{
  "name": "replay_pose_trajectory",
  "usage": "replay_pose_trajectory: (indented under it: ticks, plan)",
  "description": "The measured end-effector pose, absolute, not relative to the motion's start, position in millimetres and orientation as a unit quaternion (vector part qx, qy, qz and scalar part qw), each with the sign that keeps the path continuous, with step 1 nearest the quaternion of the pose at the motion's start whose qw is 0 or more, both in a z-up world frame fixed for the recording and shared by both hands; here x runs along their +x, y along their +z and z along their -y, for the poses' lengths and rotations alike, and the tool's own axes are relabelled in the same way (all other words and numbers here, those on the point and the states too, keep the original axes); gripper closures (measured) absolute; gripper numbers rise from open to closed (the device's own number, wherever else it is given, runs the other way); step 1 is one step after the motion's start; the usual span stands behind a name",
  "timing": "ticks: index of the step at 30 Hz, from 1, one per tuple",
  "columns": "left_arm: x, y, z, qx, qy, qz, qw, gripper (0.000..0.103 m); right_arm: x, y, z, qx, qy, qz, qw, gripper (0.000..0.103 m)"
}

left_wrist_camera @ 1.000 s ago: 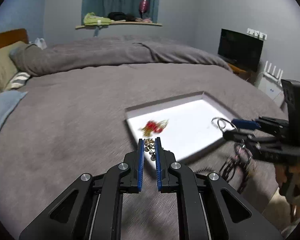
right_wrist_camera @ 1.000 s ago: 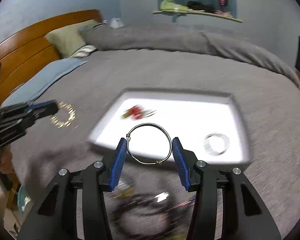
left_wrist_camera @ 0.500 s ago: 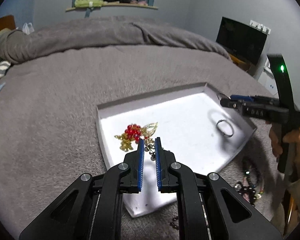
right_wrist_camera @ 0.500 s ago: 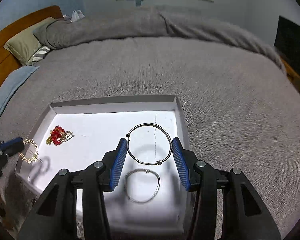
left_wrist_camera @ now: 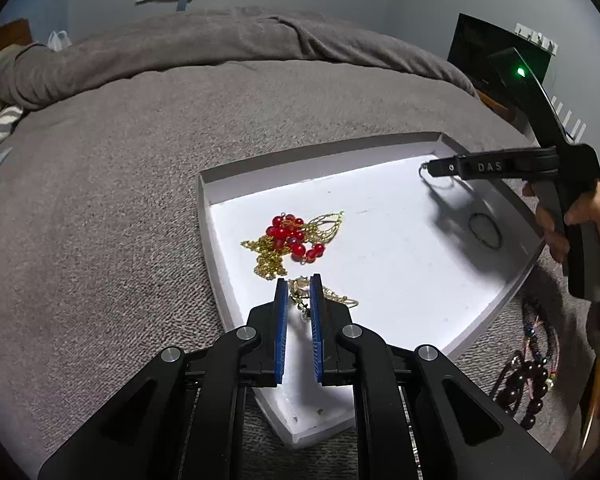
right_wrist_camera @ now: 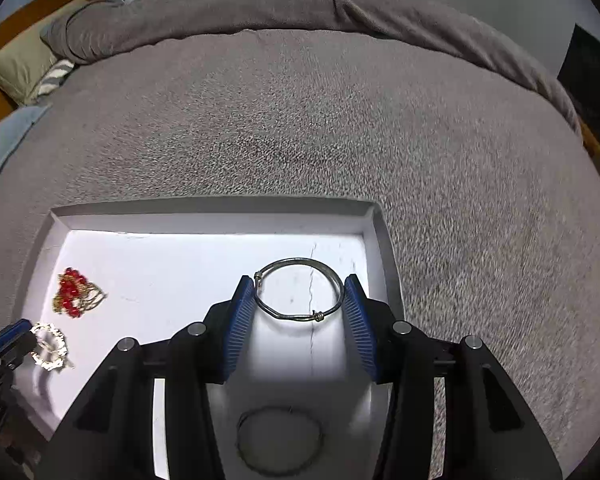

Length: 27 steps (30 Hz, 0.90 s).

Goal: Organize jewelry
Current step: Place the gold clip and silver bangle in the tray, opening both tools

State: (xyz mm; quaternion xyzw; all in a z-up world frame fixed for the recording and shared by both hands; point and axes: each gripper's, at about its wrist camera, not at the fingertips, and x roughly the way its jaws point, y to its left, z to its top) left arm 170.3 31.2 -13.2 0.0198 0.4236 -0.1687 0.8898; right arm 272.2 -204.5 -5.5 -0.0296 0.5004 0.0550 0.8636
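Left gripper [left_wrist_camera: 299, 290] is pinching a gold chain [right_wrist_camera: 50, 346] over the white tray's [left_wrist_camera: 380, 148] left edge, next to the red bead piece [left_wrist_camera: 290, 236]. Right gripper [right_wrist_camera: 300, 300] clamps a silver bangle [right_wrist_camera: 299, 295] above the tray's right side, another ring [right_wrist_camera: 280, 442] lying below it

One white tray [left_wrist_camera: 228, 184] on one grey bed [left_wrist_camera: 100, 200]. Two wire bangles: one [right_wrist_camera: 299, 290] between blue pads, one [left_wrist_camera: 485, 230] lying flat in the tray. One red-bead cluster [left_wrist_camera: 292, 236] with gold chain. One gold bracelet [right_wrist_camera: 49, 346]. Beside the tray, dark bead strands [left_wrist_camera: 528, 372], perhaps two or three, too tangled to count. Two grippers [left_wrist_camera: 299, 300] [right_wrist_camera: 300, 304].
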Motion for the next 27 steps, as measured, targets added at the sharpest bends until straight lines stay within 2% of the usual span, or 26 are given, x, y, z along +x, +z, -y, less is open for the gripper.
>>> replay_pose_trajectory:
  ticks: [15, 17, 19, 21, 22, 24, 27]
  plan:
    - [173.3, -19.4, -27.6, 0.034, -0.164, -0.428, 0.888, 0.092, 283.3, -12.6, 206.2, -0.020, 0.050, -0.508, 0.860, 0.056]
    - [173.5, -18.9, -27.0, 0.033, -0.164, -0.429, 0.888, 0.091, 283.6, -12.7, 206.2, -0.019, 0.054, -0.507, 0.860, 0.053]
    - [174.0, -18.5, -27.8, 0.031, -0.165, -0.429, 0.888, 0.091, 280.6, -9.7, 206.2, -0.016, 0.061, -0.499, 0.864, 0.044]
    - [174.5, -17.7, -29.3, 0.026, -0.166, -0.430, 0.887, 0.091, 275.4, -5.0, 205.7, -0.016, 0.065, -0.491, 0.869, 0.041]
    - [174.6, -17.5, -29.9, 0.023, -0.167, -0.431, 0.887, 0.089, 271.3, -2.3, 205.9, -0.018, 0.065, -0.487, 0.871, 0.038]
    - [171.6, -14.8, -31.1, 0.018, -0.168, -0.427, 0.888, 0.073, 257.7, 7.1, 203.0, -0.031, 0.068, -0.468, 0.880, 0.033]
    - [163.8, -8.9, -30.3, 0.024, -0.168, -0.414, 0.894, 0.070, 232.4, 21.5, 205.1, -0.032, 0.077, -0.442, 0.893, 0.030]
